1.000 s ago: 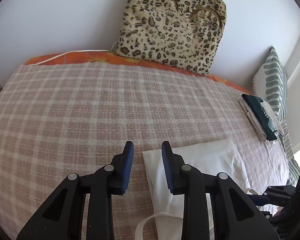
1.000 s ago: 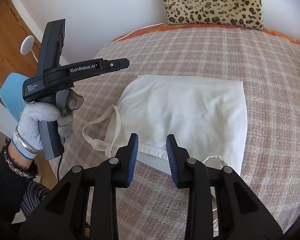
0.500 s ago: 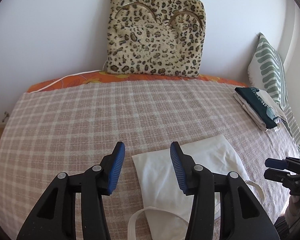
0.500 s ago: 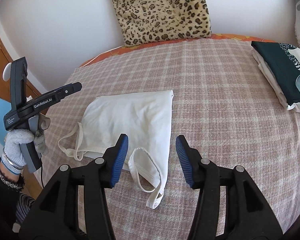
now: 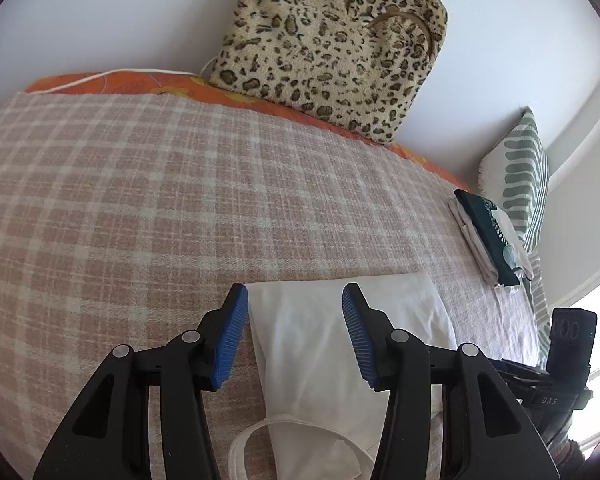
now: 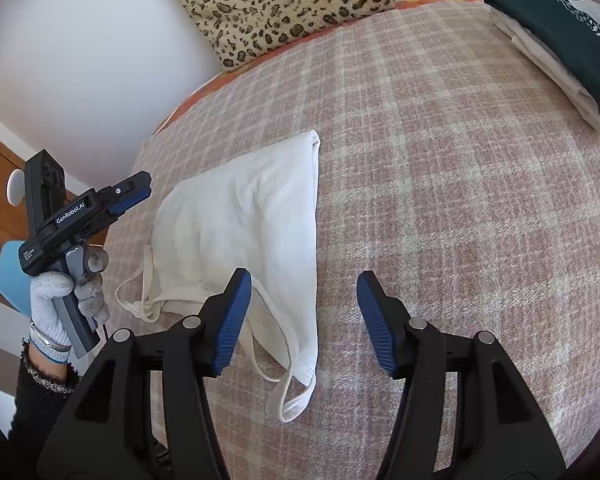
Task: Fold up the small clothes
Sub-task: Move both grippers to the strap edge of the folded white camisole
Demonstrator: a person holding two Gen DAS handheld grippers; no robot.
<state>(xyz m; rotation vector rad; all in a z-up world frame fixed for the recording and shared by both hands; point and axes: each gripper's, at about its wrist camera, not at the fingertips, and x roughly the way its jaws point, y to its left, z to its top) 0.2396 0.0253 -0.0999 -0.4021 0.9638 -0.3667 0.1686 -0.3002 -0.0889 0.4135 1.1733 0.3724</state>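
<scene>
Left gripper [image 5: 294, 334] now spread wide and empty above the near-left corner of the folded white cotton strappy top [image 5: 340, 344], wider than a second ago; right gripper [image 6: 304, 320] likewise opened wide and holding nothing, lifted off the same top's [image 6: 244, 224] strap end. Released garment lying flat, folded in half, on the pink-and-cream plaid blanket of the bed [image 6: 440, 200], straps trailing loose toward the near edge, so probably one fold done and another cross fold still needed. No containers in view, only a finished stack of folded dark-green and white clothes [image 6: 560, 44] at the bed's far right.
</scene>
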